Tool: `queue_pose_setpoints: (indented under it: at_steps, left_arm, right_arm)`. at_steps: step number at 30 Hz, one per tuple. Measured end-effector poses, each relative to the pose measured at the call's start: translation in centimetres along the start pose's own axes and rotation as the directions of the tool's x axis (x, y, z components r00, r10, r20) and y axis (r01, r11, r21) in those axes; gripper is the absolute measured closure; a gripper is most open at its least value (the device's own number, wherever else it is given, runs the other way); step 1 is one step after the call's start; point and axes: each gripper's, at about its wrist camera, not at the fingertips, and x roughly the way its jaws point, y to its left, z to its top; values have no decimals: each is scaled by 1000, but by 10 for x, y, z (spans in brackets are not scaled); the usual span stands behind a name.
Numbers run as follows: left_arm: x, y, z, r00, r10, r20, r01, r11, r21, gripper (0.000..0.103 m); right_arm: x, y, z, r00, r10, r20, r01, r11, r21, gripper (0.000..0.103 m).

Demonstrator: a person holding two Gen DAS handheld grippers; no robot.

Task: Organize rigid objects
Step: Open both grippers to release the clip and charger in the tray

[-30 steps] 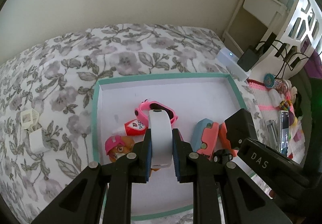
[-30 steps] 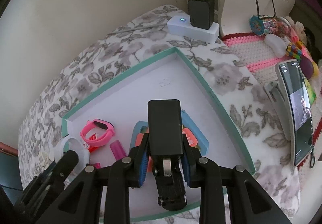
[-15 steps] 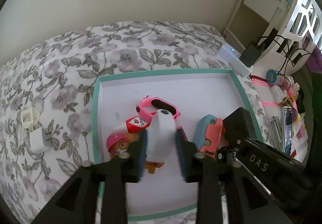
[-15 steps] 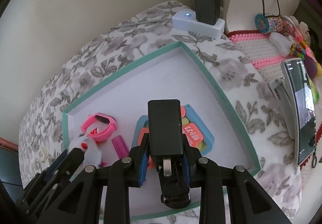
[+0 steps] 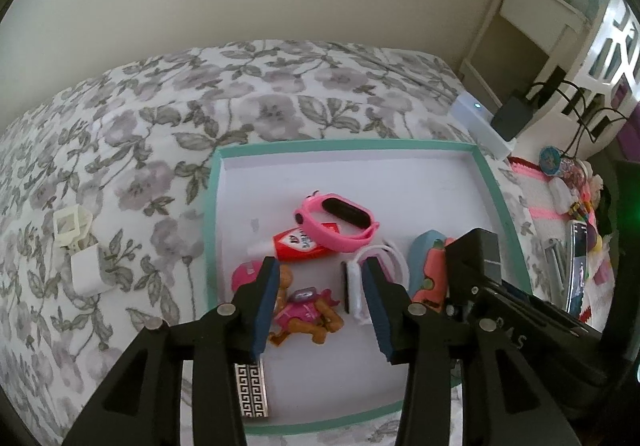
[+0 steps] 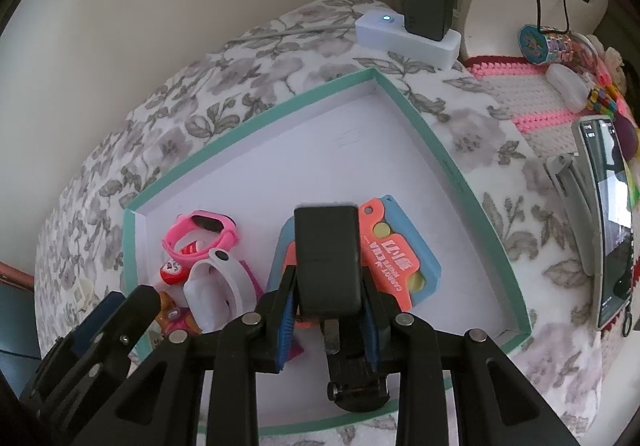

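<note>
Watches (image 5: 338, 224) in tray (image 5: 212, 213) (beside figurine (image 5: 304, 306))

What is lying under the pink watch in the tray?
The pink watch lies partly across a red and white tube, inside the tray. The tube's cap and label show; the part beneath the strap is hidden.

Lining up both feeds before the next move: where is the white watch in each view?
Left wrist: the white watch lies in the tray, low centre, beside the left gripper's right finger.
Right wrist: lower left, in front of the pink watch.
Shared landmark: the pink watch, just behind it in both.
</note>
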Motion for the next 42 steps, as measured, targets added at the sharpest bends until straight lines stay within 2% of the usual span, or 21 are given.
queue_pose_setpoints:
  at_steps: [1, 3, 5, 10, 12, 19, 24, 31, 34, 38, 42]
  left_arm:
    - [0, 2, 0, 1000, 6, -1, -6, 1000, -7, 57]
    - [0, 7, 0, 1000, 22, -2, -22, 1000, -21, 35]
    - [-1, 11, 0, 999, 41, 1, -41, 998, -38, 32]
    - [-1, 26, 1, 995, 101, 2, -100, 991, -91, 27]
    - [0, 33, 0, 992, 125, -8, -125, 985, -118, 14]
    - [3, 61, -4, 984, 175, -45, -180, 958, -224, 11]
    - [1, 73, -3, 982, 181, -50, -188, 946, -262, 10]
    - [5, 90, -5, 981, 168, -94, -189, 929, -319, 10]
    - [4, 96, -7, 978, 184, -100, -207, 921, -329, 10]
    - [0, 107, -7, 981, 168, -99, -193, 913, -359, 10]
    - [-5, 122, -7, 982, 166, -93, -190, 897, -398, 10]
  right_arm:
    - [0, 0, 0, 1000, -2, 2, 2, 1000, -3, 66]
    - [0, 2, 0, 1000, -11, 6, 11, 1000, -9, 53]
    - [0, 4, 0, 1000, -8, 8, 8, 1000, -18, 52]
    - [-2, 8, -1, 1000, -15, 24, 16, 999, -39, 38]
    - [-1, 10, -1, 999, -23, 30, 25, 998, -49, 29]
    - [2, 11, -2, 999, -42, 32, 44, 997, -58, 14]
    - [3, 15, -3, 998, -47, 36, 50, 995, -81, 2]
    - [4, 20, -6, 997, -63, 50, 68, 993, -101, 0]
    - [5, 26, -9, 998, -40, 48, 46, 993, -113, 0]
    - [3, 40, -13, 997, -30, 69, 40, 989, -143, 0]
    - [-2, 50, -15, 997, 27, 75, -16, 990, -137, 0]
